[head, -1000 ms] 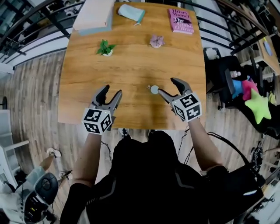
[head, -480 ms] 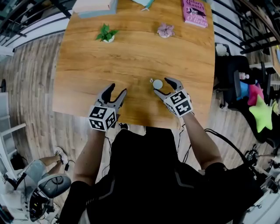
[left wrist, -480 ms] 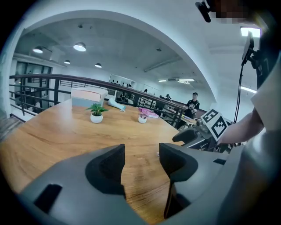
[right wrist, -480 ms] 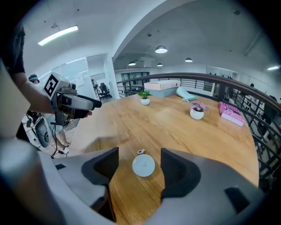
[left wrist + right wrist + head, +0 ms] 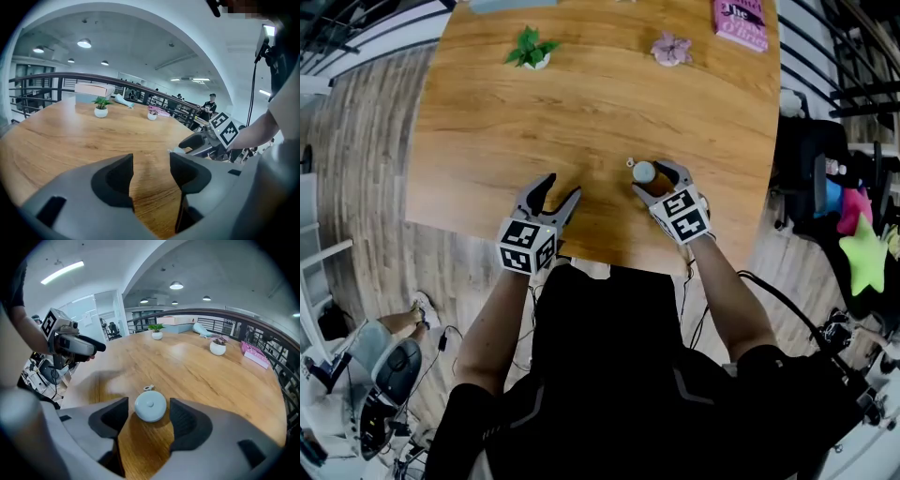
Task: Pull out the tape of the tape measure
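A small round pale tape measure [image 5: 644, 172] [image 5: 150, 405] lies flat on the wooden table [image 5: 581, 112], its little pull tab [image 5: 148, 388] pointing away from me. My right gripper [image 5: 655, 179] [image 5: 149, 414] has the tape measure between its jaw tips. The jaws are closing, and a thin gap still shows on each side. My left gripper [image 5: 560, 187] [image 5: 151, 173] hovers open over the table's near edge, to the left, with only bare wood between its jaws. From the left gripper view, the right gripper [image 5: 199, 142] shows on the right.
At the table's far side stand a green potted plant [image 5: 528, 47] and a pink one [image 5: 671, 49], with a pink book [image 5: 741, 21] at the far right corner. A chair with bright soft toys [image 5: 853, 244] stands right of the table. A railing runs behind.
My right gripper has moved forward, so the tape measure now sits between its jaws, which have narrowed. The left gripper has kept its place and opening.
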A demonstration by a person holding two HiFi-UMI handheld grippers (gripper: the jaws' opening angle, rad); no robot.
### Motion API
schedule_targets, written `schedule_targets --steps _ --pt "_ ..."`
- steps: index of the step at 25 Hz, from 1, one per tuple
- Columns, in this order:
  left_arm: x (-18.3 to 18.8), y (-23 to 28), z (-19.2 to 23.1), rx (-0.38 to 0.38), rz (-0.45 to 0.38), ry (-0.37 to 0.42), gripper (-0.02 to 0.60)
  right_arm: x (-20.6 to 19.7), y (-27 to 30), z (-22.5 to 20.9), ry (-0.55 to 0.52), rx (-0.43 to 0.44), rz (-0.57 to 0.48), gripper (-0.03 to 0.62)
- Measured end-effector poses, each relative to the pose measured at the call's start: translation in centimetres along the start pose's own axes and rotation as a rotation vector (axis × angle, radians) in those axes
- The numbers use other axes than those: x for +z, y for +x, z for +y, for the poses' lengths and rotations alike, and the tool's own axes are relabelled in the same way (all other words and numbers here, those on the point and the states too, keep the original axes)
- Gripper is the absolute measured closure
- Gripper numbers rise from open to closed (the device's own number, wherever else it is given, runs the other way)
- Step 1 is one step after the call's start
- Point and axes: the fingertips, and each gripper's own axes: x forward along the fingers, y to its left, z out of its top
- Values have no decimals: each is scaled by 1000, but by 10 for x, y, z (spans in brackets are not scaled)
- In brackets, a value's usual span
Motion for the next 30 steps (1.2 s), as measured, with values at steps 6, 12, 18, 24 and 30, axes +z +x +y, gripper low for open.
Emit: schedule_targets --steps 6,12,18,24,30 --pt "-4 -2 -2 10 -1 -17 321 -3 6 -2 -29 -9 31 347" --pt "-8 -6 -5 3 -2 -16 321 -4 5 -2 -46 -28 31 358" --pt "-9 -13 -4 -3 5 -11 321 -5 5 0 -14 -30 49 372" --pt "14 -26 -8 -52 -25 51 334 12 -11 2 -14 -37 23 372" --pt "47 -40 -16 -96 -67 120 334 51 -56 15 0 -49 -58 372"
